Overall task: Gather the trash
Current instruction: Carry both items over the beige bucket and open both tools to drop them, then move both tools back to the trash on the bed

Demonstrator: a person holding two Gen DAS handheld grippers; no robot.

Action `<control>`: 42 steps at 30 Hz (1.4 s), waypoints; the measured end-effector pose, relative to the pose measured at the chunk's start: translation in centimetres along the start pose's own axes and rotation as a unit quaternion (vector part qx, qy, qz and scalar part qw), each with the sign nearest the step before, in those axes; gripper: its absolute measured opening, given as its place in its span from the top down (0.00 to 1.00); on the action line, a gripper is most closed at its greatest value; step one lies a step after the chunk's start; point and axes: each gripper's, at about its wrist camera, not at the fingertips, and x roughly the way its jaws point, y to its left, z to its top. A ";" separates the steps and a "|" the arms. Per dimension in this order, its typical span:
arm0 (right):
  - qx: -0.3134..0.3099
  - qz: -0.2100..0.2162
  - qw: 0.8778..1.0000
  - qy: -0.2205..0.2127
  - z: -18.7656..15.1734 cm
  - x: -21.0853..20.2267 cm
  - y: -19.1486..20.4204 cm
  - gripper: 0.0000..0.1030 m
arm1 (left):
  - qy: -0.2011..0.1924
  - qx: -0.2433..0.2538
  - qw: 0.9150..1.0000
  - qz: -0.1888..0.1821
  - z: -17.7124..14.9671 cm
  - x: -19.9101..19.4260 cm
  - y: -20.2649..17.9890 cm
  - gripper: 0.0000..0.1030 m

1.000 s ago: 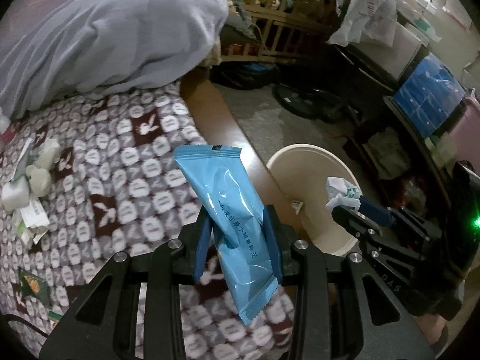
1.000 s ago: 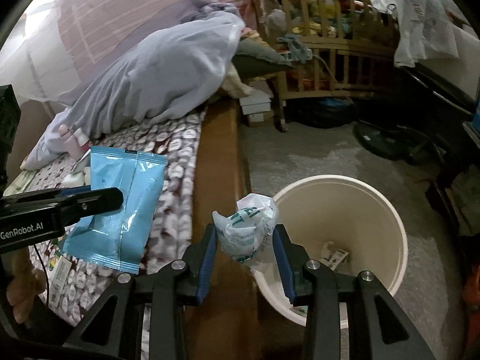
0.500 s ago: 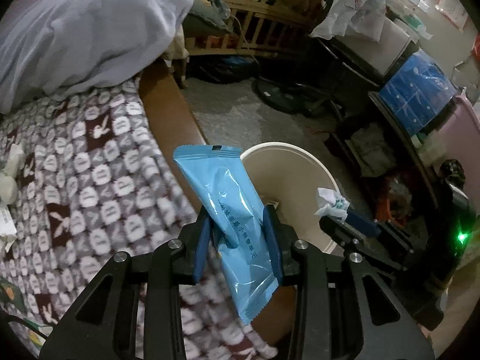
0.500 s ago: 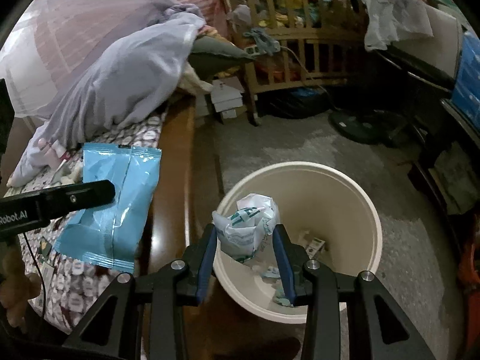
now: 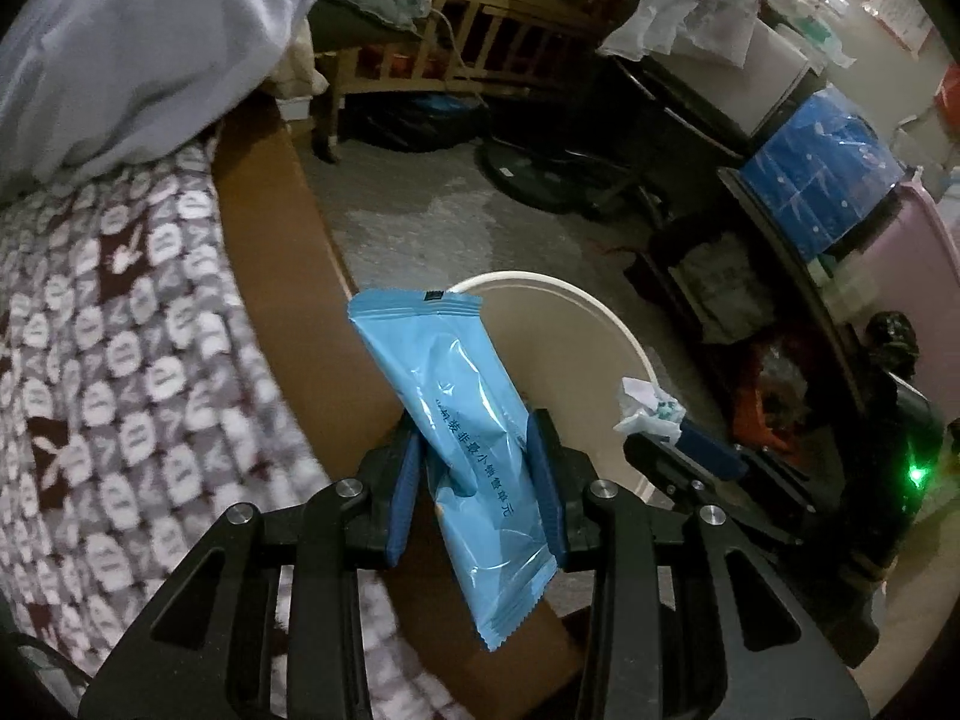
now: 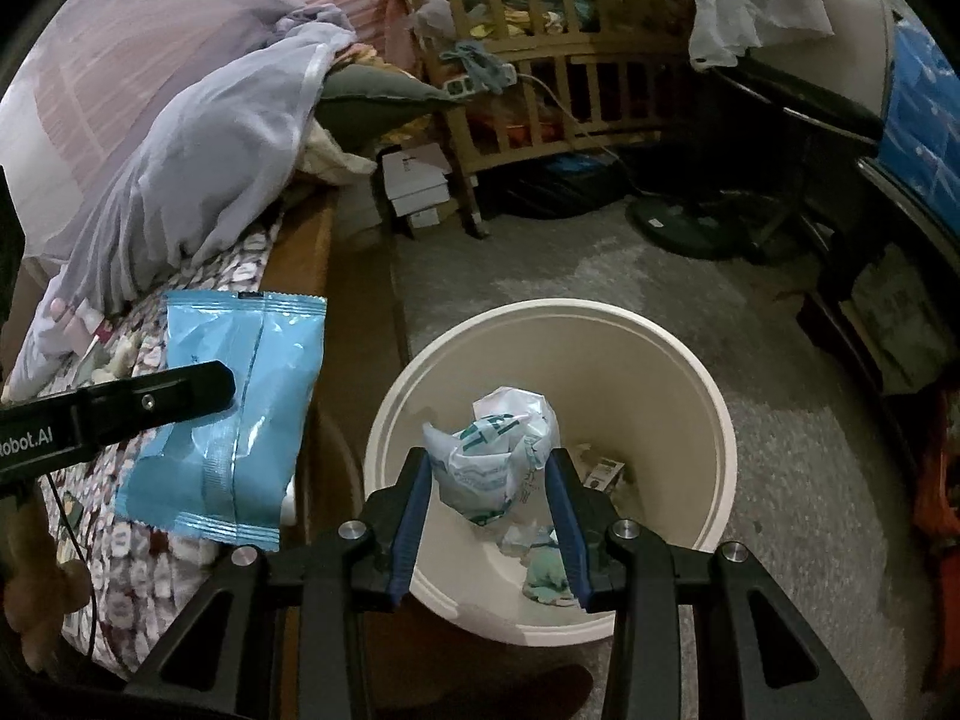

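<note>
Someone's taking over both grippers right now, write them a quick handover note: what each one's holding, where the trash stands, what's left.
Left gripper: shut on the blue wrapper, held over the bed's edge beside the bin, not yet over it.
Right gripper: shut on the crumpled white wrapper, above the bin's opening.
Done: some trash already lies in the bin's bottom.
Left: open the right gripper to drop its wrapper, bring the blue one over the bin and drop it. A few small bits seem to remain on the blanket.

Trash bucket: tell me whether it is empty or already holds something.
Not empty. The right wrist view shows paper scraps and a greenish crumpled piece on the bottom of the bucket.
</note>
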 end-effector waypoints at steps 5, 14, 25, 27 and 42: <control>0.022 -0.005 1.000 0.000 0.1 0.3 -1.0 0.55 | -0.004 0.000 1.000 -0.011 -0.1 0.3 -0.3 0.63; 0.051 -0.006 0.999 0.000 0.3 0.4 -1.6 0.38 | -0.003 -0.012 1.000 0.000 -0.5 -0.6 0.8 0.46; 0.010 0.008 1.000 0.012 -0.1 0.7 2.6 0.38 | -0.023 -0.030 0.996 0.077 -2.1 -3.8 4.2 0.46; 0.003 0.011 1.000 0.012 -0.1 0.6 3.5 0.38 | -0.026 -0.033 0.995 0.091 -2.5 -4.5 5.1 0.46; -0.076 0.060 0.995 0.026 -1.4 0.7 13.1 0.35 | -0.044 -0.078 0.982 0.166 -5.6 -9.4 12.5 0.46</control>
